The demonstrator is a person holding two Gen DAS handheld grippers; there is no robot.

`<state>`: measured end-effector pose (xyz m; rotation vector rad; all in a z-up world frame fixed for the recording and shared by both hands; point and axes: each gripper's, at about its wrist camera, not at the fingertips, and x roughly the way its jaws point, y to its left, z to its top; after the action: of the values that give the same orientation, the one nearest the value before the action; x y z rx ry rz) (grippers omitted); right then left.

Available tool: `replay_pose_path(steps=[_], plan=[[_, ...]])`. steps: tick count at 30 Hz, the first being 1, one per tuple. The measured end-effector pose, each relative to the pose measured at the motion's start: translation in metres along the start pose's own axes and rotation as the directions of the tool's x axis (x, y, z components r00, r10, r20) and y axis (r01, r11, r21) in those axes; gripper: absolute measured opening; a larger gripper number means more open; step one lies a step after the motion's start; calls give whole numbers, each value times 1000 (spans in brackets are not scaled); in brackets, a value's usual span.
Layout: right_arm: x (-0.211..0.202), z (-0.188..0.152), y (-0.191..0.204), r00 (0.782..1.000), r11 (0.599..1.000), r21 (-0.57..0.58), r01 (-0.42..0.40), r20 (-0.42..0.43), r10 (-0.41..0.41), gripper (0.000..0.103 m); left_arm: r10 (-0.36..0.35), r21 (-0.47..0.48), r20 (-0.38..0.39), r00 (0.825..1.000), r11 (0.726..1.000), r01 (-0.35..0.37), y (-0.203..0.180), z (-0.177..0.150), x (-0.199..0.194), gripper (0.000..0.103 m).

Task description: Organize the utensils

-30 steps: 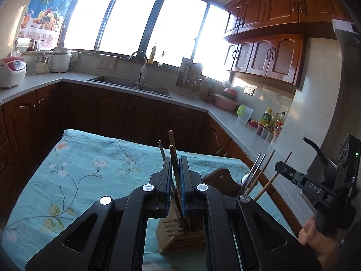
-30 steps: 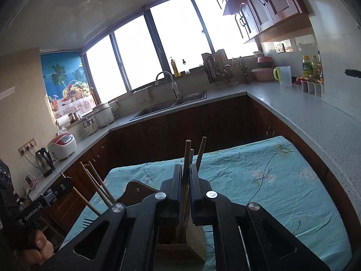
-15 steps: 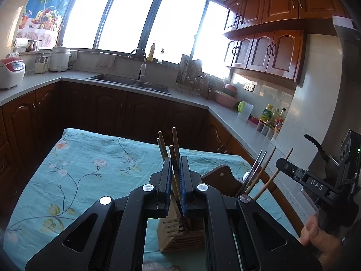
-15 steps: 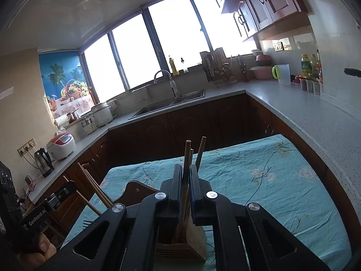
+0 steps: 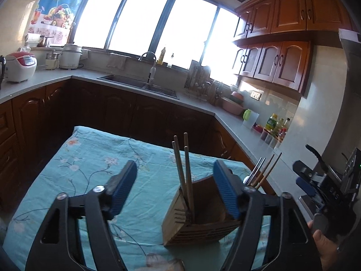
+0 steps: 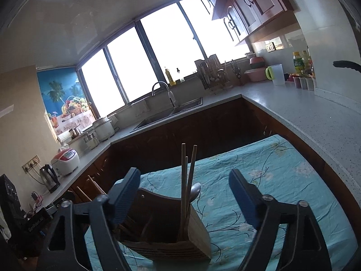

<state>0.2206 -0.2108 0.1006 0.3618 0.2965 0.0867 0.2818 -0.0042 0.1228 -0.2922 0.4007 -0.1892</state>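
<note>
A wooden utensil holder [image 5: 198,216] stands on the table with the teal flowered cloth [image 5: 90,169]. Three wooden chopsticks [image 5: 183,169] stand upright in its near compartment. More chopsticks and metal handles [image 5: 262,172] stick up behind my right finger in this view. My left gripper [image 5: 174,189] is open and empty, its jaws either side of the chopsticks. In the right wrist view the holder [image 6: 171,225] holds the chopsticks [image 6: 187,180] and a metal spoon [image 6: 195,190]. My right gripper [image 6: 183,196] is open and empty above the holder.
Kitchen counters wrap round the table, with a sink [image 5: 140,84], a dish rack [image 5: 200,83], a rice cooker [image 5: 20,66] and bottles [image 5: 274,126]. A kettle [image 6: 48,177] stands on the left counter. The other hand-held gripper [image 5: 327,189] shows at the right.
Both grippers have opened and let go of the chopsticks, which now stand in the holder. Both views have drawn back slightly.
</note>
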Motion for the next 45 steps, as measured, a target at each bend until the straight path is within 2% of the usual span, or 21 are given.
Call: replay_pose_path(steps=[1, 4, 13, 19, 22, 25, 29, 32, 36, 38, 41, 45], plan=[[-4, -2, -1, 1000, 1000, 2, -3, 12, 3, 99, 2, -5, 2, 1000, 1000, -2, 2, -3, -4, 77], [-14, -12, -3, 1000, 1000, 3, -7, 8, 7, 99, 4, -33, -5, 1000, 999, -5, 10, -14, -15, 86], [-54, -61, -11, 999, 999, 33, -25, -45, 27, 99, 20, -41, -40, 999, 999, -21, 26, -65, -63, 87], [-93, -97, -3, 997, 999, -13, -32, -75, 31, 99, 42, -59, -80, 996, 997, -47, 41, -97, -97, 87], [-113, -113, -1, 996, 999, -28, -30, -82, 27, 99, 62, -71, -93, 994, 995, -69, 46, -109, -111, 87], [-131, -125, 2, 997, 999, -37, -27, -76, 24, 99, 49, -87, -104, 993, 995, -58, 49, -118, -125, 87], [-149, -127, 10, 998, 998, -55, -33, -64, 29, 99, 54, -37, -70, 996, 998, -57, 40, -118, -146, 88], [-168, -118, 20, 999, 997, -70, -43, -14, 42, 100, 51, -13, -31, 998, 999, -51, 33, -115, -166, 95], [-197, -117, 34, 995, 994, -102, -43, 84, 52, 103, 54, 14, 26, 998, 998, -55, 29, -120, -188, 98], [-208, -124, 39, 990, 990, -136, -32, 129, 50, 103, 79, 38, 71, 994, 996, -82, 27, -126, -197, 101], [-222, -143, 45, 976, 981, -194, 28, 217, 15, 103, 146, 76, 151, 978, 984, -159, 25, -143, -207, 103], [-232, -170, 48, 953, 959, -270, 86, 302, -1, 103, 186, 139, 169, 968, 968, -210, 21, -165, -205, 103]])
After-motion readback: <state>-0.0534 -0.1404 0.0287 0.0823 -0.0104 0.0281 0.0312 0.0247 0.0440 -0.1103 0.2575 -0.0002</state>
